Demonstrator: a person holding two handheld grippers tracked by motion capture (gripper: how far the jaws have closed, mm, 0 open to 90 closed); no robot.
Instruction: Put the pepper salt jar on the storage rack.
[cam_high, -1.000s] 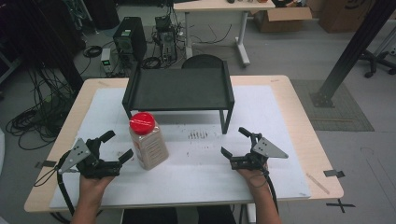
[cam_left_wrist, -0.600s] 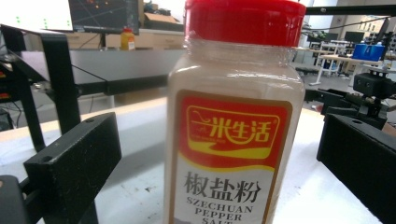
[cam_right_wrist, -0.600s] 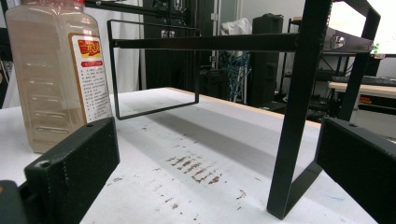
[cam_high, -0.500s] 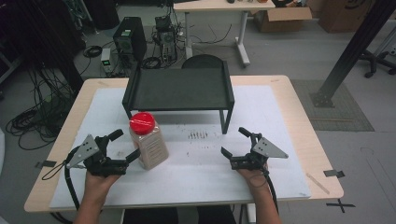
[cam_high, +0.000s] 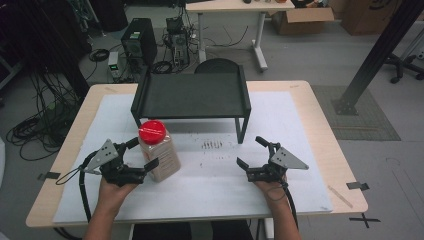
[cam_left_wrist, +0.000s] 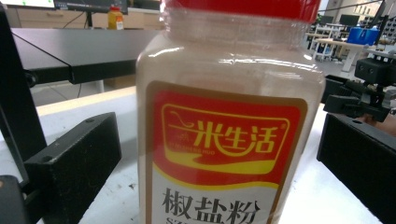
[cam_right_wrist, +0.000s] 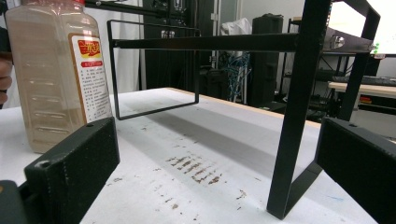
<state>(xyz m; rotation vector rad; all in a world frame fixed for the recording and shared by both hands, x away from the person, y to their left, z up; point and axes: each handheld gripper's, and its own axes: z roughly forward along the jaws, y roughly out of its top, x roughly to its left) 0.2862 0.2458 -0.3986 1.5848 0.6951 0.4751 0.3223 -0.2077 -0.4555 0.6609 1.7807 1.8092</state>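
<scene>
A clear jar of pale powder with a red lid (cam_high: 159, 152) stands upright on the white mat, just in front of the black raised stand (cam_high: 192, 95). My left gripper (cam_high: 142, 154) is open, one jaw on each side of the jar's body. In the left gripper view the jar's red and yellow label (cam_left_wrist: 224, 135) sits close between the jaws, with a gap on both sides. My right gripper (cam_high: 250, 151) is open with nothing between its fingers, near the stand's front right leg (cam_right_wrist: 299, 107). The right gripper view has the jar (cam_right_wrist: 56, 79) at far left.
Dark specks (cam_high: 212, 145) mark the white mat (cam_high: 280, 120) between the two grippers. The stand's legs and low crossbars are obstacles at the table's middle and back. A chair back (cam_high: 217, 65) sits behind the table, with a computer tower (cam_high: 137, 37) and cables on the floor.
My left gripper has moved right toward the jar, and its open jaws now straddle the jar's body. The right gripper and the jar have stayed put.
</scene>
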